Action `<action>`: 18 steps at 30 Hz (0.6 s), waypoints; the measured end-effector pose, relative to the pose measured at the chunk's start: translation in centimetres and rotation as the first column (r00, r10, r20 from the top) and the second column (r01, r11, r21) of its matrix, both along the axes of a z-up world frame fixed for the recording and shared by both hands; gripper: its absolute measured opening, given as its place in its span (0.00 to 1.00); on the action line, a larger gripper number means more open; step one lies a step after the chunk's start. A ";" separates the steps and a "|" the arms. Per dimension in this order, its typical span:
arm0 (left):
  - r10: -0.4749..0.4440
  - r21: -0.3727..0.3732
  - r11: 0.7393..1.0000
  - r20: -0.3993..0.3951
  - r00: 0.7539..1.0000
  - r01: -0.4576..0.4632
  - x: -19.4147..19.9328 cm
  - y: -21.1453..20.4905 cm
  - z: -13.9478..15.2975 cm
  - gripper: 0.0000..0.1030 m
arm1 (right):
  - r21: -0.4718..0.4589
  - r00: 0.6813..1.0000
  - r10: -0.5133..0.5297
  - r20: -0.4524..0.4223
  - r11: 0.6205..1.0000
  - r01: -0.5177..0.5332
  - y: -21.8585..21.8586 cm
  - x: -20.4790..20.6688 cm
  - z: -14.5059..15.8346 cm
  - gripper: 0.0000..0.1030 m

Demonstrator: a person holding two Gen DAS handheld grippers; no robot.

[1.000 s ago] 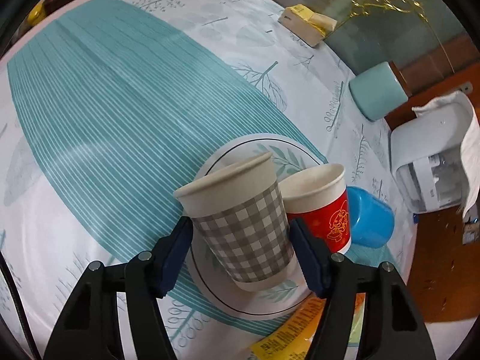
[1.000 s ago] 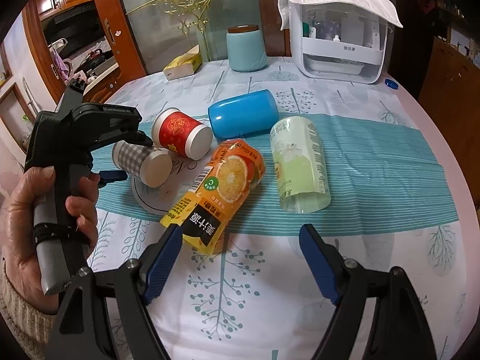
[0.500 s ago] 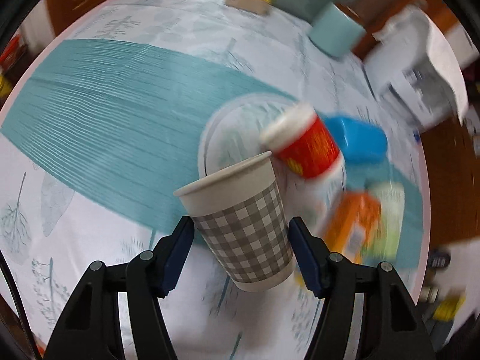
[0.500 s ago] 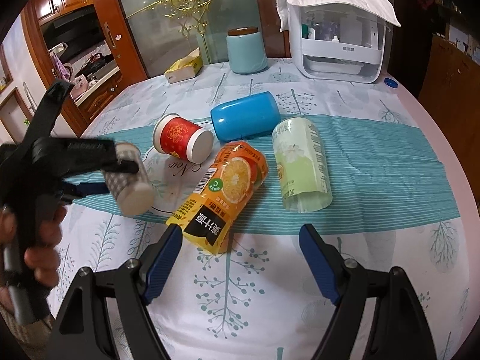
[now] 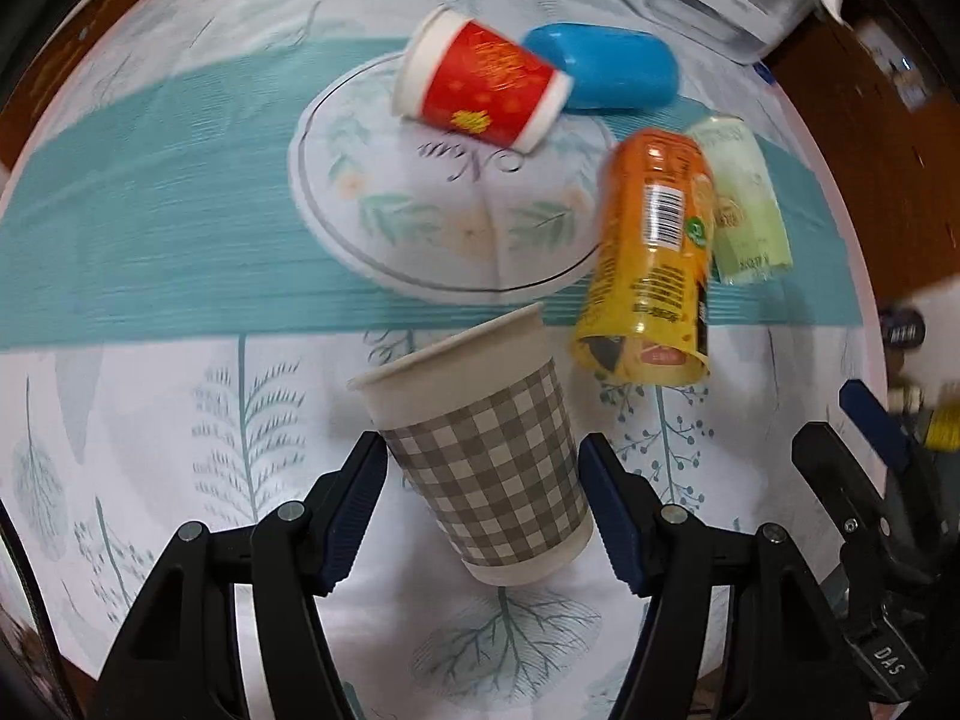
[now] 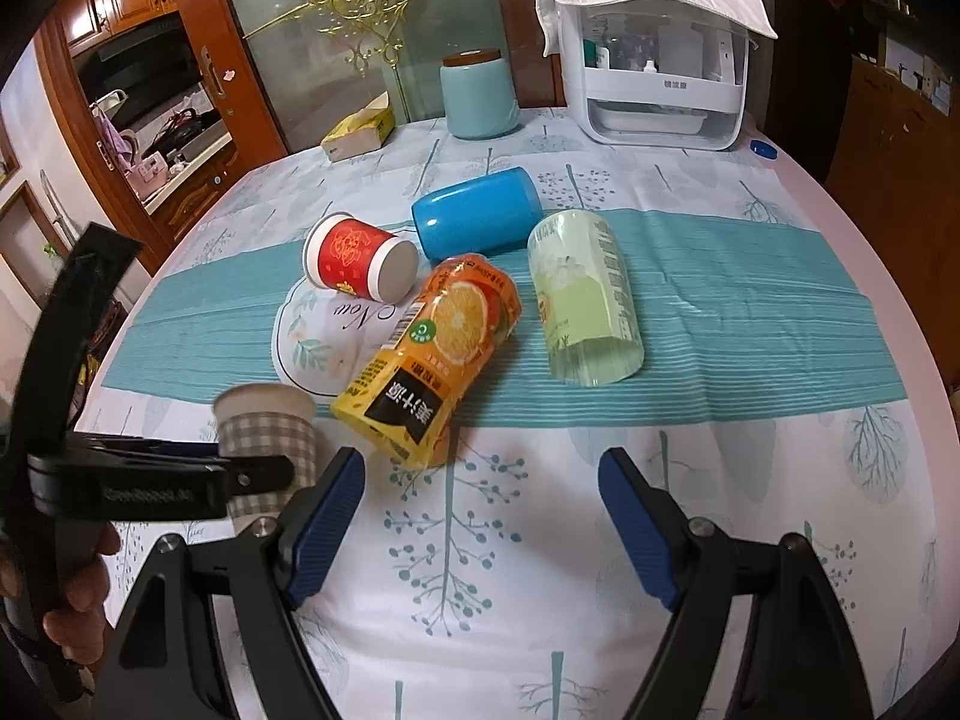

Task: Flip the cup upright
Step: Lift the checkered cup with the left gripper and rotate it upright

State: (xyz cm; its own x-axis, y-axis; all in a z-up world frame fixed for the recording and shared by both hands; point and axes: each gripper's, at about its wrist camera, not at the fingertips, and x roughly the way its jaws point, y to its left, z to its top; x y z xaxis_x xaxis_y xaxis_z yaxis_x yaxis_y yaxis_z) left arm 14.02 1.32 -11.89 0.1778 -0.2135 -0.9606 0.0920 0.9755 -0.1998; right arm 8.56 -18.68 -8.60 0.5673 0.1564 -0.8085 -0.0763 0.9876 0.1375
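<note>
My left tongs (image 5: 483,504) clamp the checked paper cup (image 5: 480,450) at mid-wall, mouth up, above the tablecloth (image 5: 180,420) at six o'clock from the round mat (image 5: 360,192). It looks light and crushable, so I squeeze gently. My right tongs (image 6: 483,522) gape empty.

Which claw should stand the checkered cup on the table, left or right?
Left. The left claw already grips the checkered cup, mouth up and a bit tilted, over the tablecloth, so it probably only needs to lower it. The right claw is open, holding nothing.
</note>
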 end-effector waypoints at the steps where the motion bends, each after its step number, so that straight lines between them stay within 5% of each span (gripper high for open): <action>1: -0.009 0.004 1.000 0.001 1.000 0.009 0.1 -0.2 0.0 0.63 | -0.001 1.000 0.000 0.000 1.000 0.000 0.0 -0.1 0.0 0.78; 7: -0.098 0.041 0.994 0.029 0.995 0.097 0.3 -2.5 0.0 0.63 | 0.003 1.000 -0.007 -0.011 1.000 0.007 0.0 -0.4 -0.3 0.78; 18: -0.149 0.007 0.989 -0.046 0.988 0.149 -0.9 -3.7 -0.4 0.61 | 0.016 1.000 -0.005 -0.013 1.000 0.005 -0.1 -0.6 -0.2 0.78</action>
State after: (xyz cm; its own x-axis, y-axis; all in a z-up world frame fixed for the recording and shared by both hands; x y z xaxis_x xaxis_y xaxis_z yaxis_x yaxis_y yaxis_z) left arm 13.07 -2.33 -12.30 0.1013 -0.2247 -0.9691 0.2278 0.9535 -0.1973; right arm 7.94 -18.83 -8.77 0.5574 0.1668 -0.8133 -0.0691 0.9855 0.1547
